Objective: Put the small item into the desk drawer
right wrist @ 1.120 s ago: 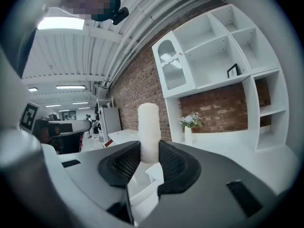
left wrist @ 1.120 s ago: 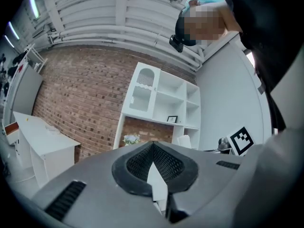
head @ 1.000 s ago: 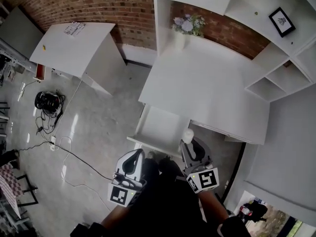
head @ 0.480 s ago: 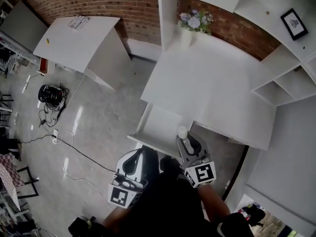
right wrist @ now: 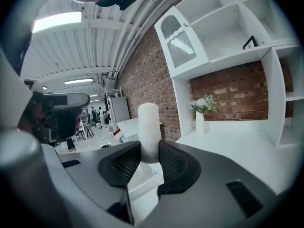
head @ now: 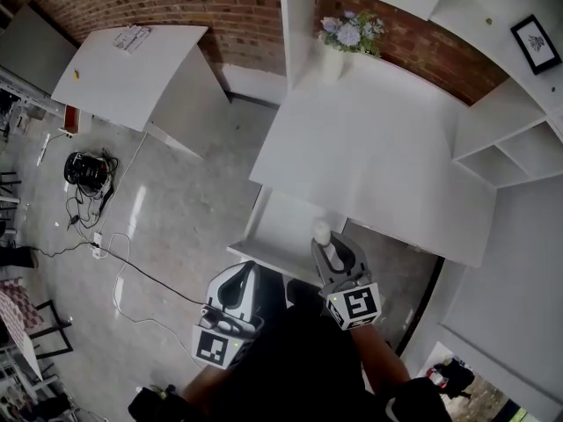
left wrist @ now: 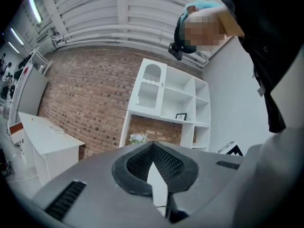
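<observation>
Right gripper view: small white cylinder (right wrist: 148, 127), upright, rounded top.

Everything is lit brightly and evenly; a strip light (right wrist: 57, 20) is blown out at upper left. Lines are bent and corners darkened by fisheye distortion.

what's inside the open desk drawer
Only bare white floor shows in the drawer from the head view, with no objects visible. Its near right corner is covered by the right gripper and the white cylinder it holds.
</observation>
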Tool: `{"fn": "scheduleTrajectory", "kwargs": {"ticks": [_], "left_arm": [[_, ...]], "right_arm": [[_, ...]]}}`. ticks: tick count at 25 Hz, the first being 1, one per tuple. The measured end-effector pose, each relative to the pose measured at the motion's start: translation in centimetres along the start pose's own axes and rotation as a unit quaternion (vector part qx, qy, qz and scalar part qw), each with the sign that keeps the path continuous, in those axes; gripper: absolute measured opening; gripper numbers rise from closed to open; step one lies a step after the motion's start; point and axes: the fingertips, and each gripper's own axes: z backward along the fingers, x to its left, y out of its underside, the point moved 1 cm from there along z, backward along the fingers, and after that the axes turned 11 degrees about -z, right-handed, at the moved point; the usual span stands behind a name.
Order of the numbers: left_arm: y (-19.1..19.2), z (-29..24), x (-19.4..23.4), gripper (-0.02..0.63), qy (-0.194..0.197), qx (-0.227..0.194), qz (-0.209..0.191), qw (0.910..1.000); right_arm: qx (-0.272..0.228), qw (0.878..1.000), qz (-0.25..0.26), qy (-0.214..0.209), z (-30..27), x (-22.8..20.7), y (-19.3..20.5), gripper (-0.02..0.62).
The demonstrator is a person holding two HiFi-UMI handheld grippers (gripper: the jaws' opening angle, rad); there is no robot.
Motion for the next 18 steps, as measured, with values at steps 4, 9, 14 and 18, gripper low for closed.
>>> {"fn": "scheduleTrajectory", "kwargs": {"ticks": [4,9,14,18], "left_arm": [[1.3,-1.5,0.9,0.02,0.004,0.007,0.007,0.9999],[2.6,-2.9,1.7,0.021,0.009,0.012,0.017,0.9998],[3.6,-3.7,2.7,0.021,0.008,0.02,0.023,0.9995],[4.3,-4.6,3.3,0.02,0.007,0.023,0.034,0.9991]], "right_arm": [[0.023,1.0,-0.005,0.007,-2.1,-1.3,1.8,0.132],[0.063,0.998,-0.005,0.008,-4.5,-2.6,4.9,0.132],[0.105,0.994,0.0,0.01,-6.9,-3.7,8.2,0.132],[0.147,0.989,0.001,0.017,-8.6,-5.3,12.0,0.132]]}}
